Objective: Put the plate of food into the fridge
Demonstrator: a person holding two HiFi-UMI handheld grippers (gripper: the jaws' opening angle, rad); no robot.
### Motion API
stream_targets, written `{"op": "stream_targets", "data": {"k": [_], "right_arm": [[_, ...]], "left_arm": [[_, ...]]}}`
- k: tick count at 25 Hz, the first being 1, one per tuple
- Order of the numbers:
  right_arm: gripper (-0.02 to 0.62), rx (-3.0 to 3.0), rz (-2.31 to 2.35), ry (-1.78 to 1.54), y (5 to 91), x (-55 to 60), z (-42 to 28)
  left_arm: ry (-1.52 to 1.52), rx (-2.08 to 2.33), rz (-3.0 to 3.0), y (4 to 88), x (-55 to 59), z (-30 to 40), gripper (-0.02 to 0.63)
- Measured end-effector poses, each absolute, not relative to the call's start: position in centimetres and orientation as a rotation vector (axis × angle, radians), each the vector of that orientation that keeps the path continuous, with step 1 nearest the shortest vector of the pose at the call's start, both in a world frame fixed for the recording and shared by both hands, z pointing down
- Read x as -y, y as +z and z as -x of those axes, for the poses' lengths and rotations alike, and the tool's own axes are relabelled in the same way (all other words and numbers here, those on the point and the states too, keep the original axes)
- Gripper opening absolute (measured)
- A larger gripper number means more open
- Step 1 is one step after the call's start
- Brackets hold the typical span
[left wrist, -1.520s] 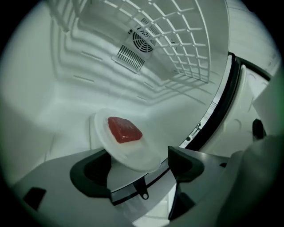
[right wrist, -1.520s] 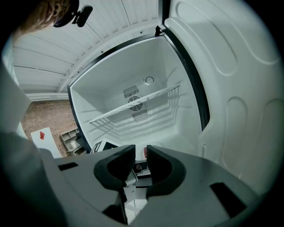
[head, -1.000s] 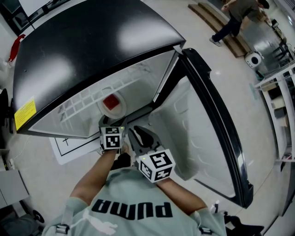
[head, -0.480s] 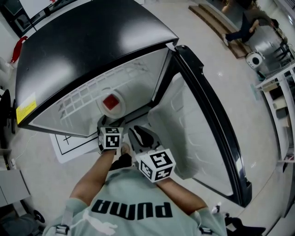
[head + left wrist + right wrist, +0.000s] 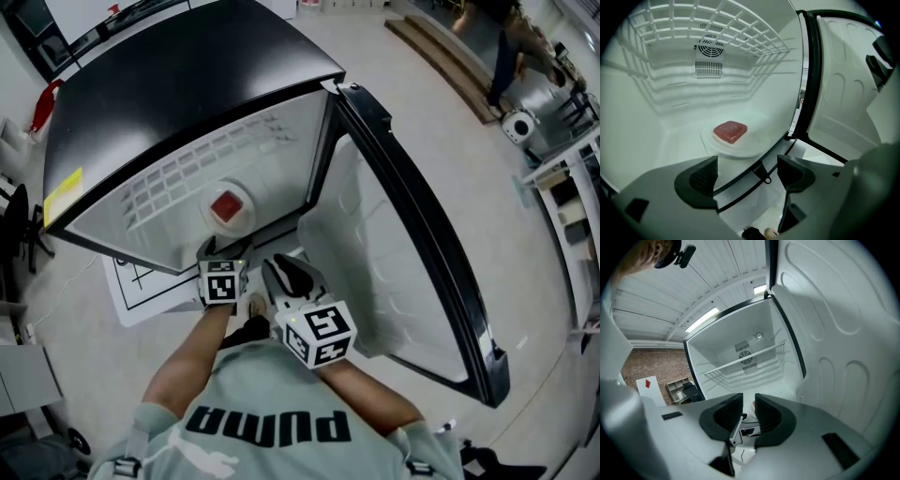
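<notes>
Looking down in the head view, the fridge point(image 5: 187, 84) stands with its door point(image 5: 412, 234) swung wide. The plate point(image 5: 247, 217) with the red food point(image 5: 226, 207) sits on the fridge floor. The left claw point(image 5: 221, 249) hovers just in front of it, and the right claw point(image 5: 284, 277) is beside it, nearer the door.

In the left gripper view the claw point(image 5: 749, 171) is spread apart and empty. The plate point(image 5: 754, 147) lies near the front lip, below the wire shelf point(image 5: 717, 23). A forward drift would likely nudge the rim and slide the food point(image 5: 731, 131).

In the right gripper view the claw point(image 5: 749, 416) is nearly closed on nothing, aimed into the cavity. If it swings the door point(image 5: 834, 310) carelessly, the door's inner liner might clip a plate this close to the edge. A claw left inside could get pinched.
</notes>
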State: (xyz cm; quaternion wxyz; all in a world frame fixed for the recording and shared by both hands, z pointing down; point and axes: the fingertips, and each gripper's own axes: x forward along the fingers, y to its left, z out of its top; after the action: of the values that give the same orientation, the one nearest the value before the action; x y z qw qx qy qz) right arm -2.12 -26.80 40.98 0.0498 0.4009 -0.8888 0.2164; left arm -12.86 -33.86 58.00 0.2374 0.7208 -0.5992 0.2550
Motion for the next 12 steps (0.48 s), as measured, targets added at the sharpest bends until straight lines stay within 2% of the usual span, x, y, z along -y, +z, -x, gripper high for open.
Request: {"op": "stream_targets", "data": {"k": [12], "right_arm": [[0.08,2.749,-1.23,0.528,39.6,24.5,1.0]], "left_arm": [[0.301,1.704,-2.136,48.5,30.1,11.4,0.38]]}}
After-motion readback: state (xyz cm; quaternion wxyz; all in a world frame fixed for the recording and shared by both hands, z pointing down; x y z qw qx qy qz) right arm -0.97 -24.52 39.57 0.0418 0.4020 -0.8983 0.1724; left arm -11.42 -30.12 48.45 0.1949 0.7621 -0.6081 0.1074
